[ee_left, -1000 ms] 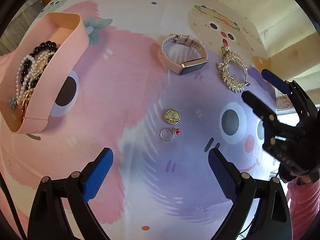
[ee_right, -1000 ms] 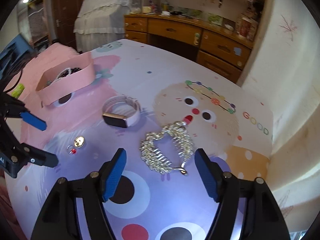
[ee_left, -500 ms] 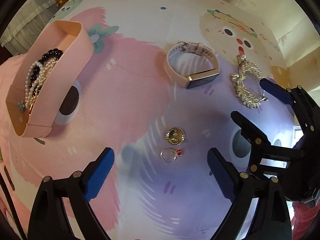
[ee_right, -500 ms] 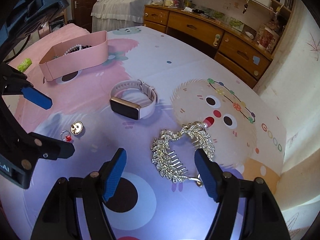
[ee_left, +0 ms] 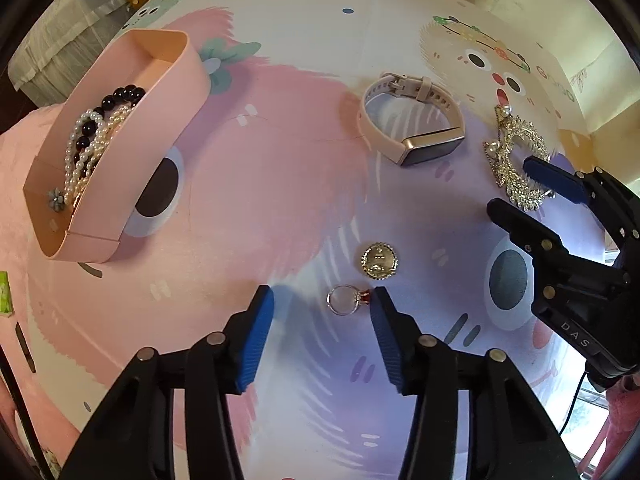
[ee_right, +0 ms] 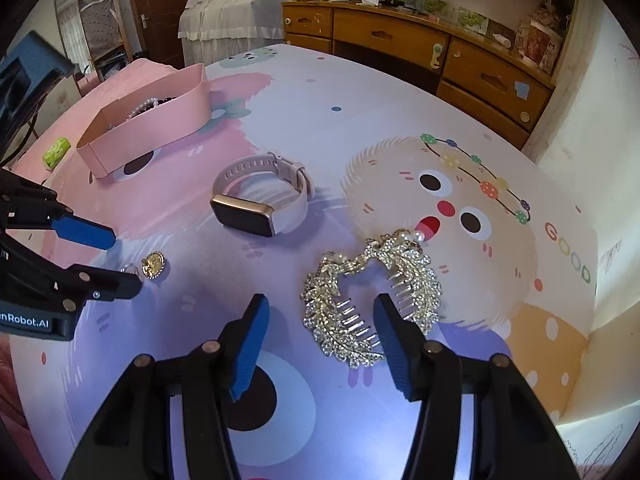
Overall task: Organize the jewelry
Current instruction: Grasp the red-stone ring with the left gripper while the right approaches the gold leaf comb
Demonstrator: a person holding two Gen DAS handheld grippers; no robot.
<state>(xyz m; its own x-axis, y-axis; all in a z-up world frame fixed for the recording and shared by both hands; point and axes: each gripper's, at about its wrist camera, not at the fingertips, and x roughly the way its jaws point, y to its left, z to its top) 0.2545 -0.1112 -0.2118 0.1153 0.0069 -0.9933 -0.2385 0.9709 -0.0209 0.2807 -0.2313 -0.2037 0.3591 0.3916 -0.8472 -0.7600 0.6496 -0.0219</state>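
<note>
The left gripper [ee_left: 322, 306] pointed down, its blue fingers closing around the small silver ring with a red stone [ee_left: 344, 299] on the counter [ee_left: 280, 184], not yet touching. The right gripper [ee_right: 320, 312] was closing over the gold rhinestone hair comb [ee_right: 372, 280], ungripped.

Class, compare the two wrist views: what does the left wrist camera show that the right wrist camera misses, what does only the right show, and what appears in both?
Only the left wrist view shows the ring clearly, between the closing left tongs, not yet gripped.

Only the right wrist view shows the wooden dresser and the comb's teeth between the closing right tongs.

Both show the pink box, watch, gold pendant and hair comb.
</note>
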